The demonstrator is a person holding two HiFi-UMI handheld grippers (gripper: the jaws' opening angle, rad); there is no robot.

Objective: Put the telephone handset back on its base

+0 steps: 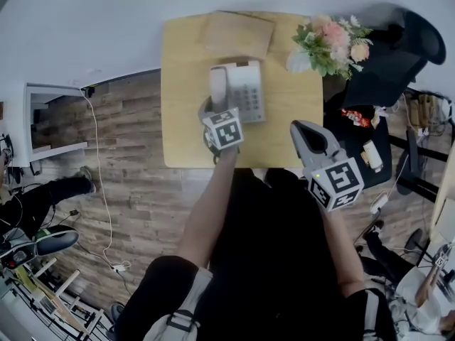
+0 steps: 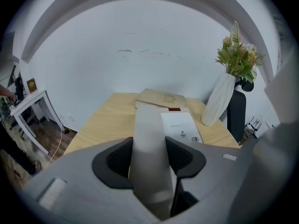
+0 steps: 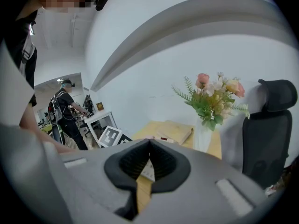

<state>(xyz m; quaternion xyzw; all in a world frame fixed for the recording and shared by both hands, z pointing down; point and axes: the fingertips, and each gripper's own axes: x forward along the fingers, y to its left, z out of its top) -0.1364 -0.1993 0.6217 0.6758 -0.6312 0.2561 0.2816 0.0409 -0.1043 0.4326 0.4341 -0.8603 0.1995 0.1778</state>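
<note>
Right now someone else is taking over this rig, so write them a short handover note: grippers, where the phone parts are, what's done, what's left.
Left gripper: shut on the handset, gripping its near end.
Right gripper: shut, empty, held off the table near the body.
The handset lies along the left side of the base; I cannot tell whether it is fully seated.
Done: handset is at the base.
Left: check it sits flat, open the left jaws, back away.
</note>
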